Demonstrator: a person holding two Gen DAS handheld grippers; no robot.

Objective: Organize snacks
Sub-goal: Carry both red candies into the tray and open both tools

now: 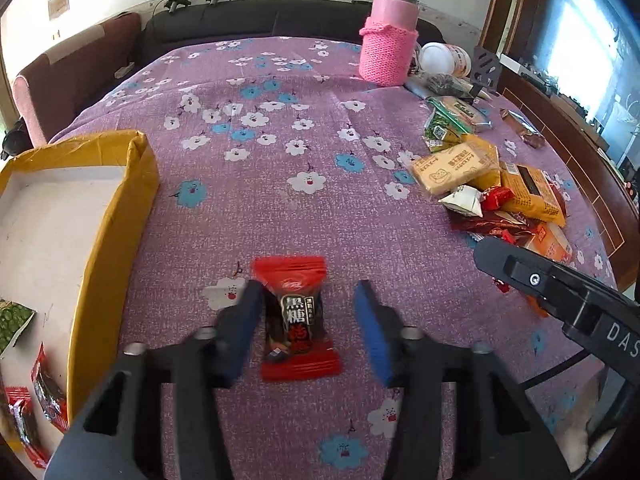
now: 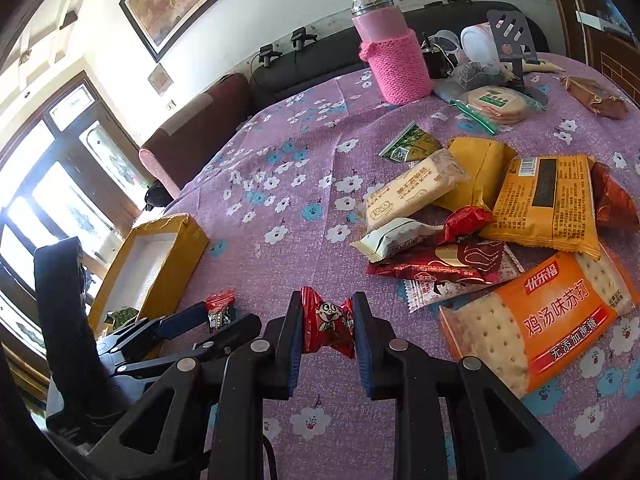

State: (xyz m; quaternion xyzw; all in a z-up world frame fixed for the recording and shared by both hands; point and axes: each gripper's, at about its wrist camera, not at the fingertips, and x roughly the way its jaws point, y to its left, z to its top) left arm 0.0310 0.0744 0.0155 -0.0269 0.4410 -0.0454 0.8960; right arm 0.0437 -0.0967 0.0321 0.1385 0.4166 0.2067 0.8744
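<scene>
A red-and-black brown-sugar candy (image 1: 297, 317) lies on the purple flowered cloth between the open jaws of my left gripper (image 1: 306, 332); the left finger pad (image 1: 244, 328) is close to it, the right pad stands apart. The same candy (image 2: 219, 311) shows in the right wrist view, with the left gripper (image 2: 188, 328) around it. My right gripper (image 2: 326, 330) is shut on a small red candy with a cartoon face (image 2: 328, 326). The yellow box (image 1: 112, 216) with a white inside sits at the left and holds several small snacks (image 1: 44, 396).
A pile of snack packets (image 2: 500, 208) lies on the right of the table, with an orange cracker pack (image 2: 548, 320) nearest. A pink bottle in a knitted sleeve (image 1: 390, 36), a white cup (image 1: 440, 58) and a black stand (image 2: 512, 40) stand at the back. The right gripper's body (image 1: 560, 292) crosses the lower right.
</scene>
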